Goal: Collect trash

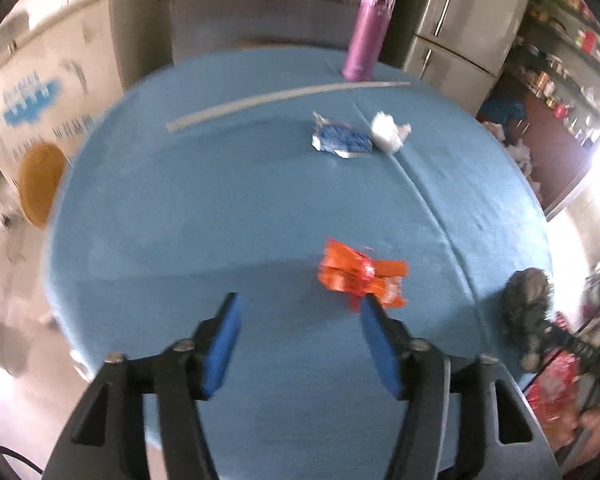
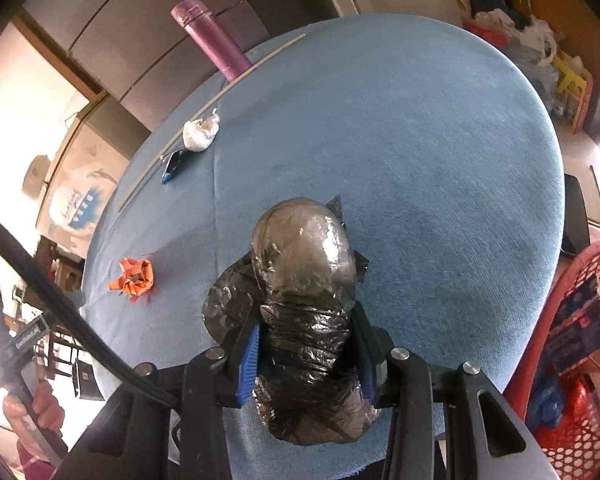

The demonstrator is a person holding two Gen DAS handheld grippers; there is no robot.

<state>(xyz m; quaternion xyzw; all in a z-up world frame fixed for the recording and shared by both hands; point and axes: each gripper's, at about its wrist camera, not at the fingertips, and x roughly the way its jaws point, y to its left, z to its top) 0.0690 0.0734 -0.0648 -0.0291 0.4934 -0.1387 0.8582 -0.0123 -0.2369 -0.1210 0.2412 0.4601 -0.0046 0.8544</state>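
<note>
Fingers (image 1: 228, 344) of the left gripper (image 1: 300, 316) are spread wide over the blue bench (image 1: 180, 220), just short of the orange wrapper (image 1: 358, 276), probably lining up to take it; a blue wrapper (image 1: 342, 140) and white wad (image 1: 388, 130) lie farther off. In the right view, the right gripper (image 2: 306, 344) clamps a black bag (image 2: 304, 280), likely held ready for the trash.

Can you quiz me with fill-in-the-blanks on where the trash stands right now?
1. The right gripper is shut on a ____ plastic bag.
2. The left gripper is ____, holding nothing.
3. The trash nearest its fingers is the ____ wrapper.
4. The bottle is ____.

Missing: black; open; orange; purple
</note>
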